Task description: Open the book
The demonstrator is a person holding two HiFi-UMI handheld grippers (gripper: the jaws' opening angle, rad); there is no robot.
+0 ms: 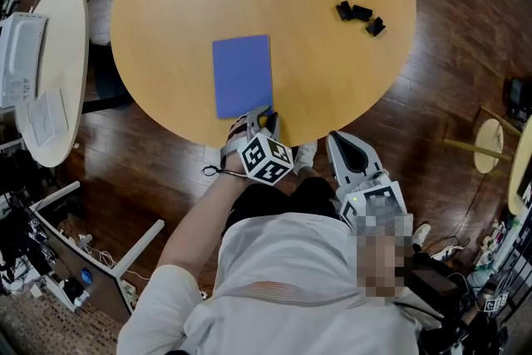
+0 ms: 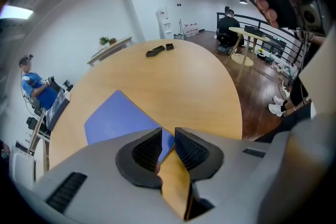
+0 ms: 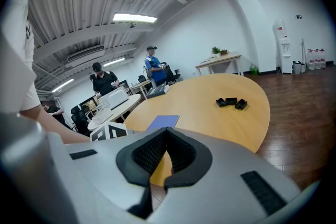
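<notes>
The flat blue rectangular book (image 1: pixel 241 75) lies closed on the round light-wood counter (image 1: pixel 332 87), close to the near edge. It is probably set there so its near right corner is easy to reach. The left gripper (image 1: pixel 262 117) comes in low at that corner. In the left gripper view its jaws are only narrowly parted, with the tip of the blue cover in the gap. They seem to bracket the corner rather than clamp it, apparently lined up to catch the cover's edge and lift it. The right gripper (image 1: pixel 339 141) hangs off the counter near the person's body, jaws pressed together on nothing, likely waiting in reserve.
</notes>
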